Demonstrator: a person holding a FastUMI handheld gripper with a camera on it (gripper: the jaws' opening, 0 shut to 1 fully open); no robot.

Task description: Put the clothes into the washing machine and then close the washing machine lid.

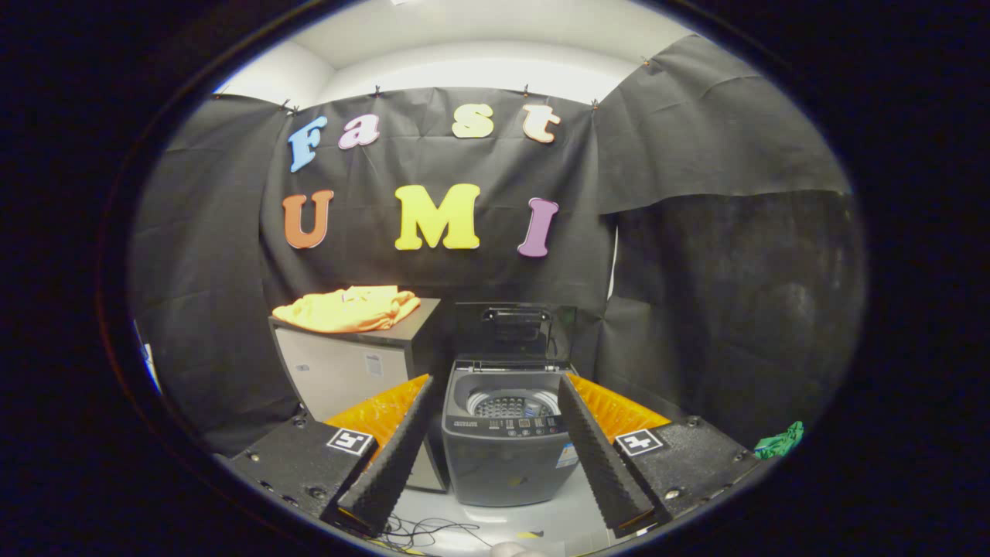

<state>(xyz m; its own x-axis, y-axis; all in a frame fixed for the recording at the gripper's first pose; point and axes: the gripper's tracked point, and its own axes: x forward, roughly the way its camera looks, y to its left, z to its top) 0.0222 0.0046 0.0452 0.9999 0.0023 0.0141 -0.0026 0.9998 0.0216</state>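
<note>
Gripper (495, 456) fingers spread wide and holding nothing, framing a small top-loading washing machine (506, 449) that stands between and just beyond them. Its lid (510, 329) is raised upright against the black cloth wall, leaving the drum mouth (514, 404) open and unobstructed. An orange garment (348, 308) lies crumpled atop a low cabinet (352, 363) just beside the machine, reaching the cabinet's near edge. Cables (425, 532) trail on the pale floor (541, 518) in front. A green cloth (780, 441) sits well apart, past the other finger.
</note>
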